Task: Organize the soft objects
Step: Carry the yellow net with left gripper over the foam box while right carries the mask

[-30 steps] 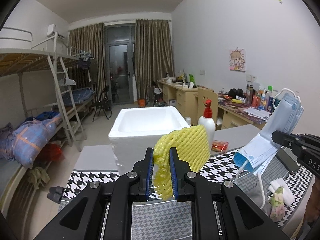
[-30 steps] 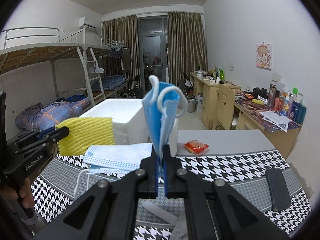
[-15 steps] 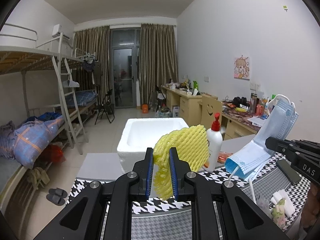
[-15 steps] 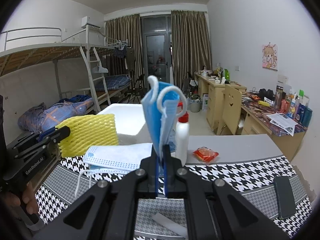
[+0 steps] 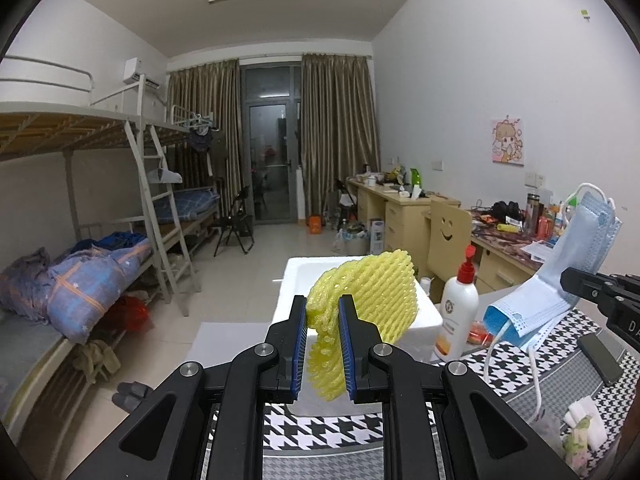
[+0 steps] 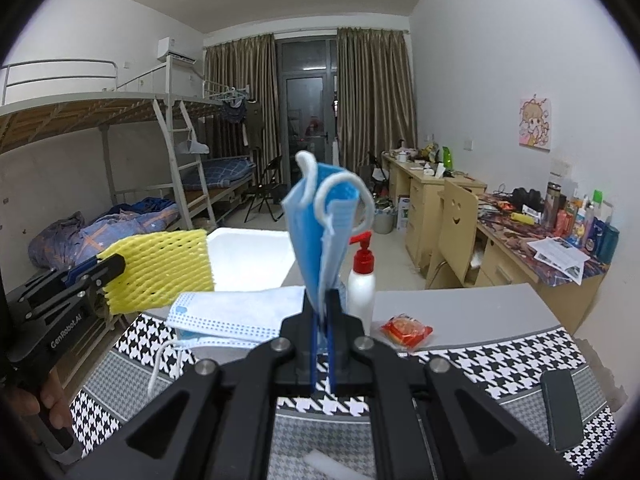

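My left gripper [image 5: 323,312] is shut on a yellow foam net sleeve [image 5: 368,292], held above the table just in front of the white foam box [image 5: 424,316]. The right wrist view shows that net sleeve [image 6: 160,270] at the left, in the left gripper [image 6: 110,268]. My right gripper [image 6: 323,300] is shut on a bundle of blue face masks [image 6: 320,224]; some stand upright and others droop to the left, one ear loop dangling. In the left wrist view the masks [image 5: 560,276] hang at the right from the right gripper [image 5: 570,276]. The white foam box [image 6: 244,250] lies behind both.
A white pump bottle with a red top [image 6: 362,280] stands beside the box, a red snack packet [image 6: 406,330] next to it. A black phone [image 6: 562,408] lies on the houndstooth tablecloth [image 6: 472,350] at right. Crumpled tissue [image 5: 582,428] lies near the table's right edge. A hand [image 6: 24,404] holds the left gripper.
Both grippers have risen and moved toward the foam box with their loads still held. The table looks lower in both views and the pump bottle has come into the right wrist view.
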### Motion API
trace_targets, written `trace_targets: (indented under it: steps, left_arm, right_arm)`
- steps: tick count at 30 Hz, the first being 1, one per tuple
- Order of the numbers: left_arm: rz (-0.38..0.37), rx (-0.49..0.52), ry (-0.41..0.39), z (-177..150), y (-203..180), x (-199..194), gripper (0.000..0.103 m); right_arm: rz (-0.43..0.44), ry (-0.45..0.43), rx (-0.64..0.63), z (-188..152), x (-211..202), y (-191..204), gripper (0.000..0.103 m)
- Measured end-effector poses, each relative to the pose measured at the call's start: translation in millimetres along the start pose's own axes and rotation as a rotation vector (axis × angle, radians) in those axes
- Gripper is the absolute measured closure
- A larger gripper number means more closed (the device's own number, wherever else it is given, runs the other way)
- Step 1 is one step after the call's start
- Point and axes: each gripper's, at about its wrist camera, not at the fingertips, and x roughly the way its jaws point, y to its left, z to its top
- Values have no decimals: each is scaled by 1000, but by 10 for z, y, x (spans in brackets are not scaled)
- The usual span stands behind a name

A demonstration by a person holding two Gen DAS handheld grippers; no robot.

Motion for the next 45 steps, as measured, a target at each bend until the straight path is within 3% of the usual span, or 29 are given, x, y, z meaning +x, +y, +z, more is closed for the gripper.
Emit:
trace_targets:
  steps: [23,45]
  left_arm:
    - [37,0,-1,217,-23,269,86]
    - [19,-10,113,276,-5,899,86]
  right_arm:
    - [-55,26,0,267,187,66,97]
    - [-92,55,14,312,312,34,97]
